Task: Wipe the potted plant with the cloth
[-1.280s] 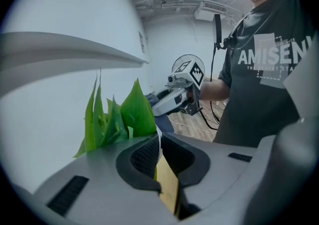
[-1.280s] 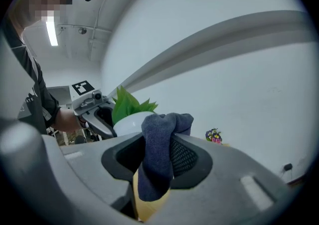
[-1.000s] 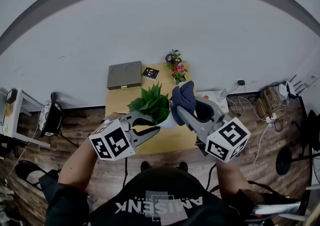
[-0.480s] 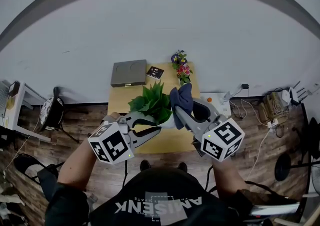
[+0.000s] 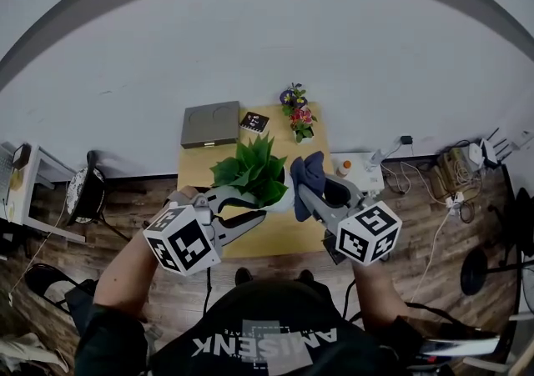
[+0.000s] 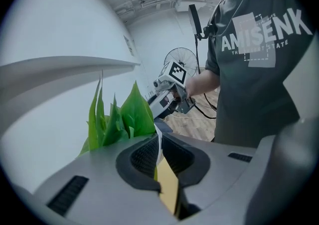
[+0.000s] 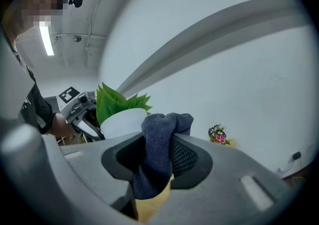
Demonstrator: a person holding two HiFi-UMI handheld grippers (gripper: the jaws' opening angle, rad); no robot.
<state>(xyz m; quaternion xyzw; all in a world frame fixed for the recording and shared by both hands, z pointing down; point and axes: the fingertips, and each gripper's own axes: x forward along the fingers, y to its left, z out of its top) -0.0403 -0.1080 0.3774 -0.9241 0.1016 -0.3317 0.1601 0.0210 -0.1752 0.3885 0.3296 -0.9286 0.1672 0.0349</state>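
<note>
A person stands over a table (image 5: 290, 238), a gripper in each hand. The left gripper (image 6: 159, 144) is clenched on the thin white rim of the pot (image 7: 123, 121), whose plant (image 5: 250, 172) sits over the table's middle. The right gripper (image 7: 157, 139) grasps a bunched dark blue cloth (image 7: 162, 123), held just beside the pot on the right (whether the two touch cannot be made out). At the table's far edge stand flowers (image 5: 297, 112) and a grey box (image 5: 209, 124).
</note>
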